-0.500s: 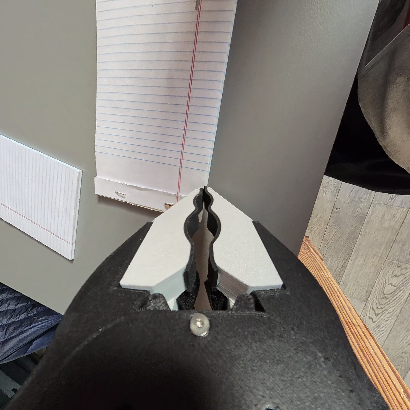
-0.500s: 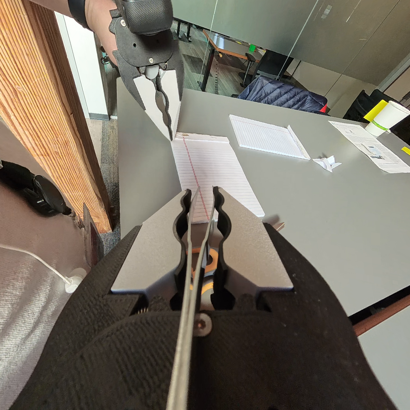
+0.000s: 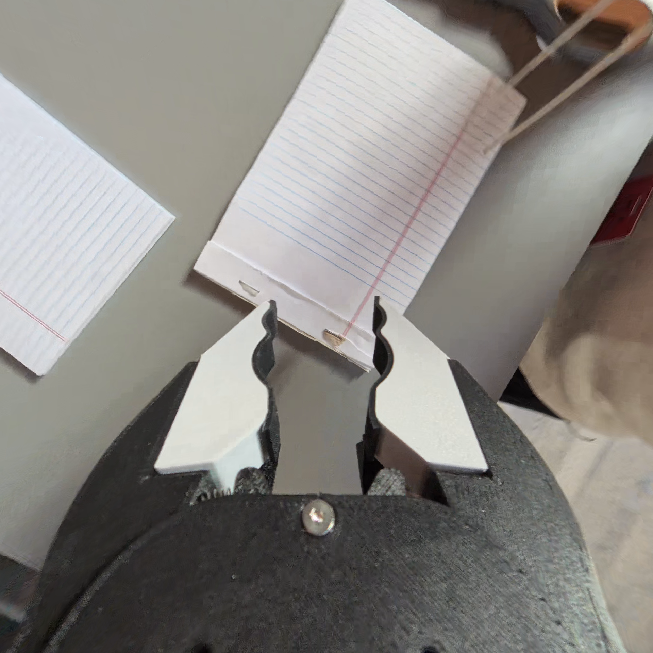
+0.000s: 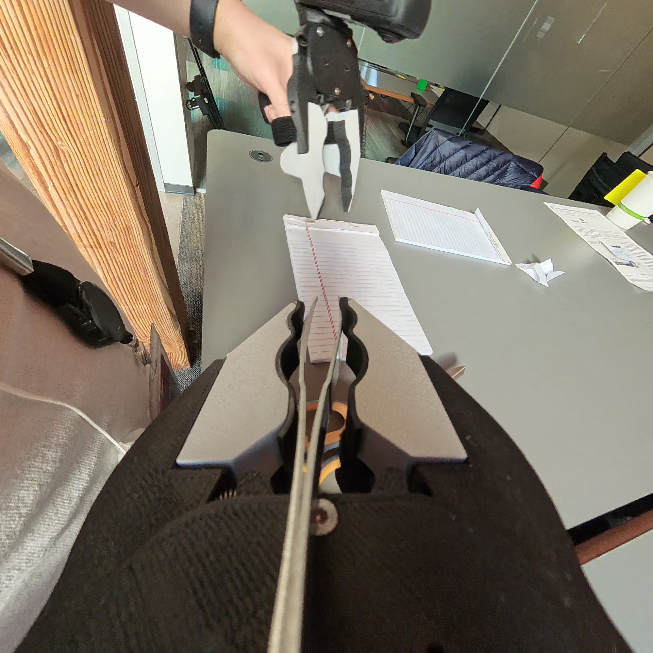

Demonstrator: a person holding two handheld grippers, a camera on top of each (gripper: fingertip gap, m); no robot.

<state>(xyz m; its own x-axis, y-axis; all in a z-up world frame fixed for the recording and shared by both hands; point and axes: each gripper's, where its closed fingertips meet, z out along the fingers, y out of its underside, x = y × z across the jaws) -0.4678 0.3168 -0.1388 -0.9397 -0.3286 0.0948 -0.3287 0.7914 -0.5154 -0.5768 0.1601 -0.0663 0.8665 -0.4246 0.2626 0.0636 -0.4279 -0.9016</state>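
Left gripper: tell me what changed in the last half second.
The left gripper opened its jaws and now straddles a corner of the notepad's bound edge, gripping nothing. The right gripper stays shut on the scissors; both pads lie unmoved.

The left gripper (image 3: pixel 323 311) has its two white fingers (image 3: pixel 226 388) spread wide apart, with nothing between them. In the right wrist view it (image 4: pixel 332 208) hangs tilted downward, fingertips pointing down, held by a bare hand (image 4: pixel 261 67) with a dark band at the wrist. The right gripper (image 4: pixel 321 304) points forward and slightly down, its grey fingers (image 4: pixel 247 395) drawn close together and clamped on a pair of thin metal blades that run out between them.
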